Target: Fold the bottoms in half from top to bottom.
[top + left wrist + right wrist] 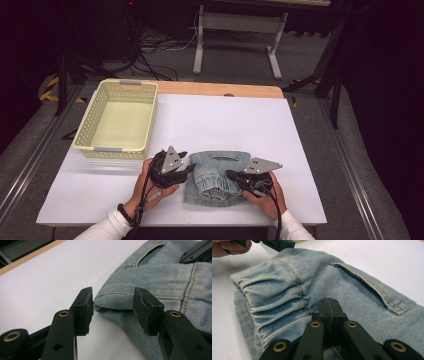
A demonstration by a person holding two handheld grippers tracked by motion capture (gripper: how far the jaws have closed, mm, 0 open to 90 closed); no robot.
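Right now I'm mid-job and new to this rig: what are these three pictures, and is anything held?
A person's two hands each carry a hand-held tool with two black jaws.

The high view looks down on the white table. On it lie folded denim jeans and, toward the far left, an empty yellow basket.

The other two pictures come from cameras riding on the tools. The left gripper has its jaws apart around a folded corner of the jeans, not pressing it. The right gripper has its jaws closed together, lying on the denim; whether they pinch any cloth I cannot tell.
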